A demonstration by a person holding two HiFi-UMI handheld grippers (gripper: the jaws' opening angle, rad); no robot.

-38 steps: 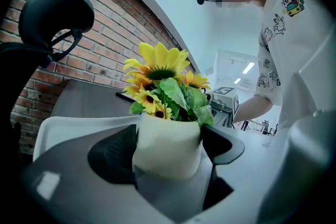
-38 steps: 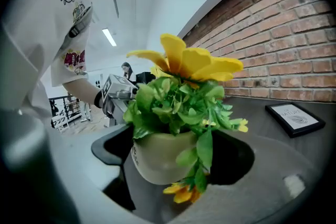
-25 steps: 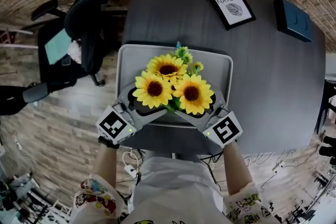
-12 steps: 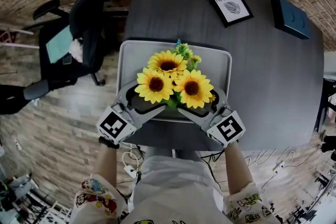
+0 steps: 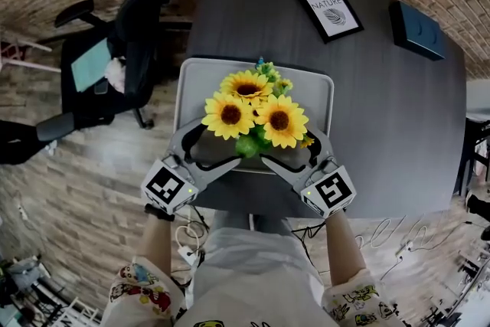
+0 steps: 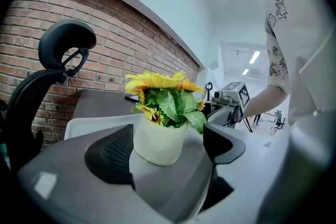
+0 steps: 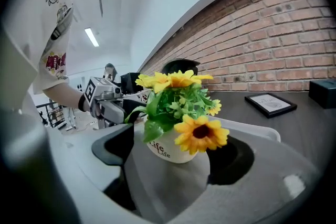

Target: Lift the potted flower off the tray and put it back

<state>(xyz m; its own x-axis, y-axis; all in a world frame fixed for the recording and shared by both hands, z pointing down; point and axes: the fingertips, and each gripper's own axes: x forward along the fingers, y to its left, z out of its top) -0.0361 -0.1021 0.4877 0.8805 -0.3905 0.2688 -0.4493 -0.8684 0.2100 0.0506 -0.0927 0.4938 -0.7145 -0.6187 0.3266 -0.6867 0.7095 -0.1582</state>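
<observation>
My left gripper (image 6: pixel 168 149) has its jaws about as wide as they go. They have just been opening, and the pot (image 6: pixel 157 144) stands between them, very near one pad (image 6: pixel 113 152). I cannot tell if it touches there. My right gripper (image 7: pixel 176 157) also has its jaws wide apart, with the same pot between them, and neither pad seems to press on it. So I judge that neither gripper holds anything now.

The pot is just ahead of both pairs of jaws, which come at it from two sides. The flowers (image 5: pixel 253 107) spread above the jaws and hide the fingertips in the head view. Behind the pot is the far rim of the tray (image 5: pixel 199 80), and beyond that the table (image 5: pixel 383 111). I think the pot rests on the tray, but the jaws cover its foot.

I judge the step is either letting go or taking hold; I cannot tell which. For letting go, I should keep both jaws wide and draw each gripper straight back along its own line, low under the leaves, so no pad drags the pot. For taking hold, I should close both sides together, low on the pot wall, not on the leaves.
</observation>
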